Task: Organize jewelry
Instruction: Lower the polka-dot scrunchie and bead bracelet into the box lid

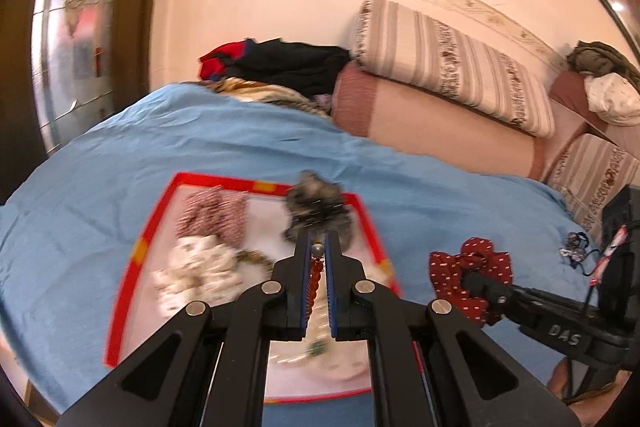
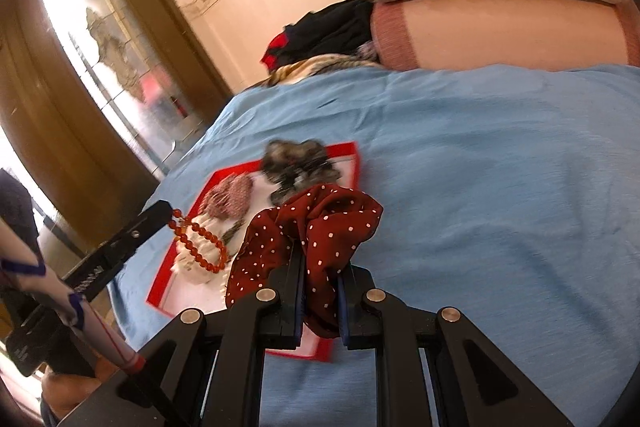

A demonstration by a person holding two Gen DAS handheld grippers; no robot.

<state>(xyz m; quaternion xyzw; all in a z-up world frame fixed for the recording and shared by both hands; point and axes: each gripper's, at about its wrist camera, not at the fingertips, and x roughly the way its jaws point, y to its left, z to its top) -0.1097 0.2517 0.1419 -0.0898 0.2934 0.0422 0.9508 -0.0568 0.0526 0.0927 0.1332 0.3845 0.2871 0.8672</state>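
My left gripper (image 1: 319, 247) is shut on an orange bead bracelet (image 1: 315, 277) and holds it above a white tray with a red rim (image 1: 138, 247); the bracelet (image 2: 200, 245) hangs from it in the right wrist view. My right gripper (image 2: 320, 267) is shut on a dark red polka-dot scrunchie (image 2: 316, 223), just right of the tray; it also shows in the left wrist view (image 1: 470, 277). In the tray lie a grey furry scrunchie (image 1: 316, 205), a red-white striped scrunchie (image 1: 214, 215) and a cream printed scrunchie (image 1: 198, 273).
The tray sits on a blue bedsheet (image 1: 240, 139). Striped cushions and a pink bolster (image 1: 432, 115) lie behind. Dark clothes (image 1: 280, 63) are piled at the far edge. A small dark blue trinket (image 1: 574, 247) lies on the sheet at right.
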